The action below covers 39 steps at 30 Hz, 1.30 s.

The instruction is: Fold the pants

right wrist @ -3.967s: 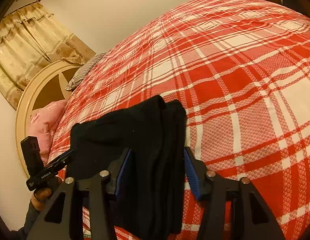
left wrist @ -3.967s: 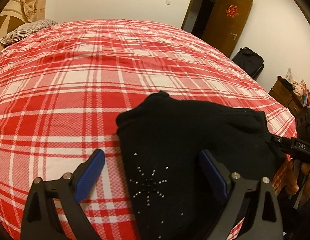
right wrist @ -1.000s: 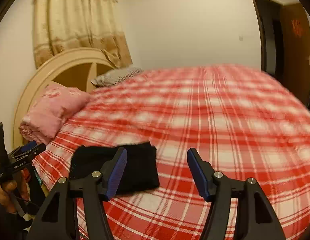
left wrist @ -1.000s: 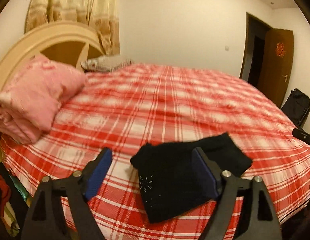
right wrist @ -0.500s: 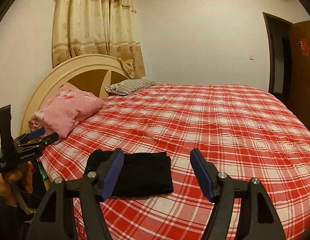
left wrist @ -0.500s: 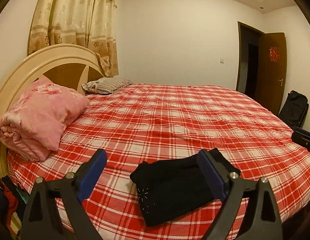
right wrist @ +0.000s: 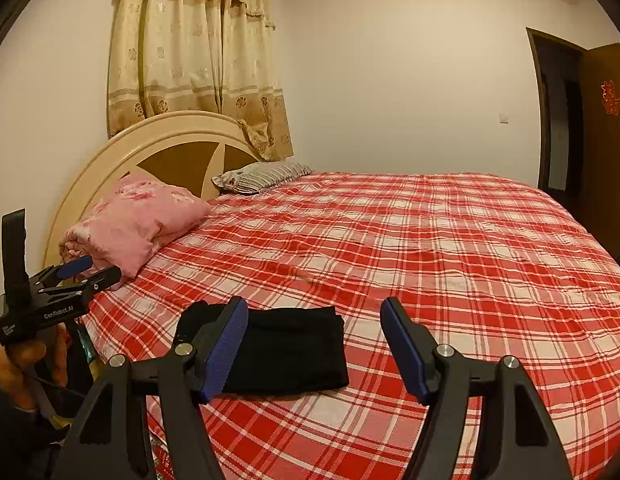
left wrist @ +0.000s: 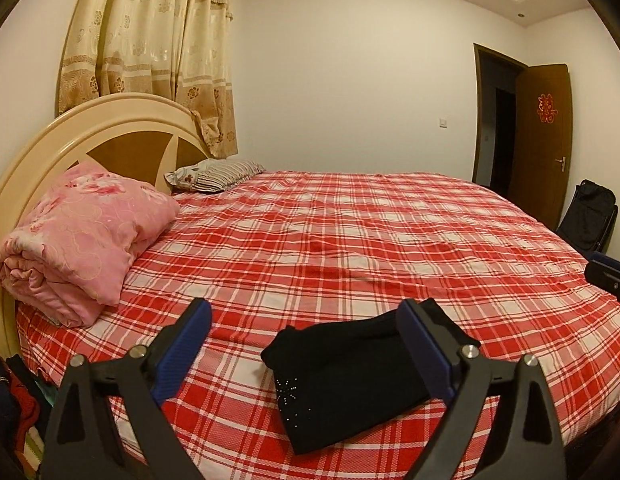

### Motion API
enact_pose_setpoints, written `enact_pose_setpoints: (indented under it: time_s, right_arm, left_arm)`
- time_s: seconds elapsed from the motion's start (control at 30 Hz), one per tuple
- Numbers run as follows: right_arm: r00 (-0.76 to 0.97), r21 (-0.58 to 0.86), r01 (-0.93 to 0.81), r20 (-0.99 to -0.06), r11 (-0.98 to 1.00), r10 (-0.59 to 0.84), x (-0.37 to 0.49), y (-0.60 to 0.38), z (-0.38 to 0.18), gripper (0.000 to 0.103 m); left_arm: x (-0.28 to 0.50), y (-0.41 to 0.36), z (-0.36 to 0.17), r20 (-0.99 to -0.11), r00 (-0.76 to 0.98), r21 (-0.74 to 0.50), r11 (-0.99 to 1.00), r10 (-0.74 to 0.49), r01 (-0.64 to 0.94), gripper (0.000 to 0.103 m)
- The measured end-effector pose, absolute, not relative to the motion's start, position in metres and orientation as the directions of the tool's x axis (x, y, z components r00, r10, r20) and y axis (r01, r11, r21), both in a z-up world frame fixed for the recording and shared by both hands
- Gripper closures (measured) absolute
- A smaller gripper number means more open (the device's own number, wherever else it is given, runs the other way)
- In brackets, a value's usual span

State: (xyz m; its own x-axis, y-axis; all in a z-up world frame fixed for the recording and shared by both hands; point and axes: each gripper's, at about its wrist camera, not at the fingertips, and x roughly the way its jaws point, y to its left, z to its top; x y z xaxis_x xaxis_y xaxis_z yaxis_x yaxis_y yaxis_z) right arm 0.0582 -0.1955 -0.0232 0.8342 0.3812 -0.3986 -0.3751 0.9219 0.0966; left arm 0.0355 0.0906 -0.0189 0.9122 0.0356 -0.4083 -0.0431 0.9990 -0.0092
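Note:
The black pants (left wrist: 350, 376) lie folded into a compact rectangle near the front edge of the bed, with a small studded star on the near layer. They also show in the right wrist view (right wrist: 285, 352). My left gripper (left wrist: 305, 340) is open and empty, held back from the bed above the pants. My right gripper (right wrist: 314, 340) is open and empty, also held back; the pants lie behind its left finger. The left gripper also shows in the right wrist view (right wrist: 75, 274) at the far left, held in a hand.
The bed (left wrist: 350, 248) has a red and white plaid cover. A rolled pink quilt (left wrist: 81, 240) and a striped pillow (left wrist: 217, 174) lie by the round headboard (left wrist: 121, 140). A black bag (left wrist: 588, 216) stands by the open door (left wrist: 542, 140). Clothes lie on the floor at left (left wrist: 9, 404).
Both grippers have drawn back and up from the bed, away from the folded pants. The pants lie where they were. Both stay open.

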Motion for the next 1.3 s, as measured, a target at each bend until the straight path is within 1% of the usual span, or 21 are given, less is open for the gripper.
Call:
enact_pose_setpoints:
  time_s: [0.37,0.53,0.77,0.83,0.97,1.3]
  right_arm:
    - [0.828,0.099,-0.374,-0.413,0.922,0.38,0.06,-0.194,-0.025,0.033]
    - [0.83,0.093,-0.38,-0.405,0.92,0.383,0.057,-0.192,-0.023,0.033]
    - [0.833,0.088,-0.379,-0.402,0.921,0.381,0.058,-0.192,-0.023,0.033]
    - [0.834,0.084,-0.379,-0.4,0.922,0.379,0.056,-0.192,-0.023,0.033]
    - [0.835,0.072,-0.382,-0.4,0.921,0.378,0.055,-0.191,-0.023,0.033]
    - [0.836,0.053,-0.387,-0.401,0.92,0.375,0.054,-0.188,-0.023,0.033]
  left_arm:
    - [0.035,0.091,-0.02,-0.414,0.909,-0.009,0.999,0.036,-0.044,0.005]
    - [0.034,0.091,-0.019,-0.411,0.911,-0.007,0.999,0.036,-0.043,0.0]
    - [0.032,0.09,-0.016,-0.403,0.915,-0.004,0.999,0.031,-0.035,0.0]
    - [0.029,0.089,-0.013,-0.387,0.921,0.003,0.999,0.04,-0.042,0.0]
    - [0.026,0.087,-0.008,-0.368,0.93,-0.011,1.0,0.019,-0.025,0.0]
    - [0.03,0.084,-0.011,-0.384,0.923,-0.002,1.0,0.022,-0.025,0.0]
